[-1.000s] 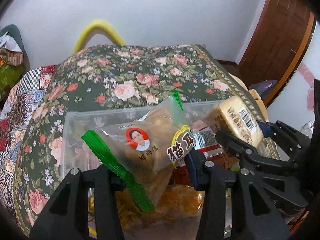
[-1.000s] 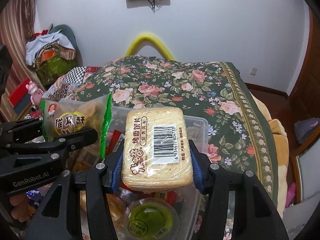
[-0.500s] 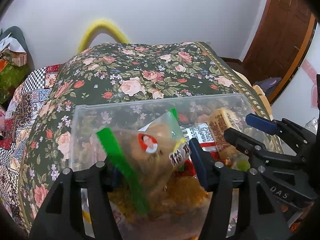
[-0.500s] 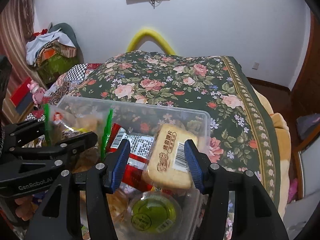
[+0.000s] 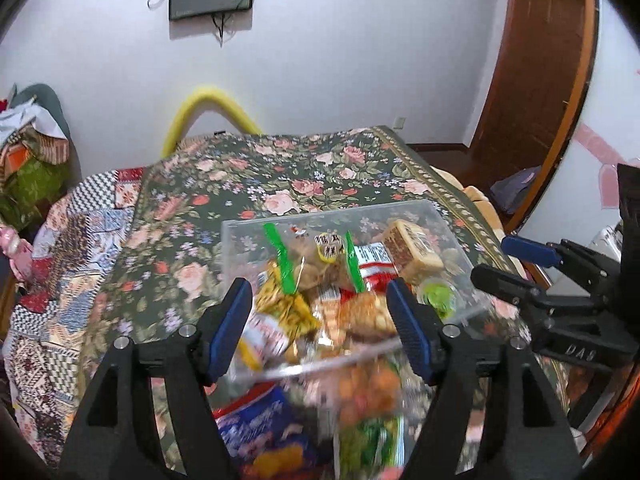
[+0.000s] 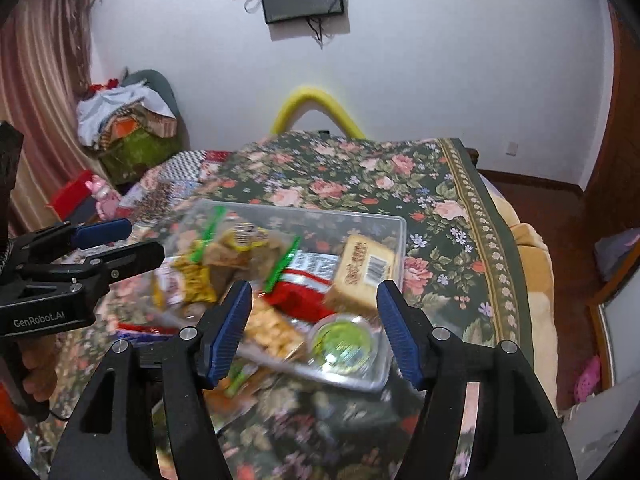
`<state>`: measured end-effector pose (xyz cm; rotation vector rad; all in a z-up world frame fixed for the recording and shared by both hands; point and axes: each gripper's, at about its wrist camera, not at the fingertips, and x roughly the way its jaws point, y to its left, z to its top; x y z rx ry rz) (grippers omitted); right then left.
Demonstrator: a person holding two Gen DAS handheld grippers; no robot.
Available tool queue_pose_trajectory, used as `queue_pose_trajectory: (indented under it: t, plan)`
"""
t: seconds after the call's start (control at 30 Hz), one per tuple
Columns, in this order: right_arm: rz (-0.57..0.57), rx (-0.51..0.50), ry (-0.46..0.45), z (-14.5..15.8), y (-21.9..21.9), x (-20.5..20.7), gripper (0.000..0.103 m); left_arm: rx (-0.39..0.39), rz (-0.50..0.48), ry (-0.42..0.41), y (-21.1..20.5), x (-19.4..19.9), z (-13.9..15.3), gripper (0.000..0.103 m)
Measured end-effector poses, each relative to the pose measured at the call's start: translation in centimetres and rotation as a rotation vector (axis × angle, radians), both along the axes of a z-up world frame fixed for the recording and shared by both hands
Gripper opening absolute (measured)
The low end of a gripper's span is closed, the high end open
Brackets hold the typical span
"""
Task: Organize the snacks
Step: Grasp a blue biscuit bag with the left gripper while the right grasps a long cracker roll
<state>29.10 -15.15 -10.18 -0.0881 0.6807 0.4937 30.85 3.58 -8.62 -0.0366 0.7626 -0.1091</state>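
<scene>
Left hand-held gripper (image 5: 320, 320) and right hand-held gripper (image 6: 314, 326): both gaping, empty, pulled back. Released a second ago: green-edged biscuit bag (image 5: 316, 256) and barcode cracker pack (image 6: 362, 270) now lie ahead inside clear bin (image 6: 396, 224). More snacks (image 5: 360, 412) wait below, outside.

"GenRobot.AI" is printed in white on the left gripper (image 6: 86, 258) body, at nine o'clock in the right wrist view. A barcode marks the biscuit pack (image 6: 362, 272); its characters are unreadable.
</scene>
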Motion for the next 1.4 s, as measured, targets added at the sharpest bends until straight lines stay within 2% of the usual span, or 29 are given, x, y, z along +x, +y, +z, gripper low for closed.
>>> queue_pose_trajectory:
  t: [0.17,0.3,0.5,0.73,1.0,1.1,1.2,1.4]
  plan:
    - [0.027,0.016,-0.017,0.6,0.0,-3.4,0.066,0.003,0.005,-0.013,1.1,-4.8,0.9,0.073]
    - [0.045,0.006,-0.018,0.2,0.6,-5.8,0.068,0.006,0.015,0.003,2.1,-8.0,0.6,0.074]
    - [0.072,0.014,0.036,-1.6,1.4,-8.9,0.069,0.035,0.039,0.041,3.2,-12.2,-1.4,0.074]
    - [0.139,-0.035,0.114,-5.1,3.4,-12.2,0.069,0.004,0.058,0.103,4.3,-16.2,-4.2,0.074]
    - [0.219,-0.178,0.17,-10.2,7.4,-13.6,0.072,-0.046,0.088,0.174,5.5,-18.2,-6.7,0.074]
    - [0.258,-0.224,0.205,-11.6,8.6,-13.3,0.072,-0.062,0.101,0.197,5.9,-18.5,-7.6,0.074]
    - [0.282,-0.27,0.199,-12.5,9.5,-13.0,0.075,-0.067,0.107,0.209,6.2,-18.4,-8.0,0.074]
    - [0.283,-0.214,0.277,-13.1,9.1,-11.6,0.076,-0.089,0.117,0.214,6.5,-18.0,-8.4,0.074]
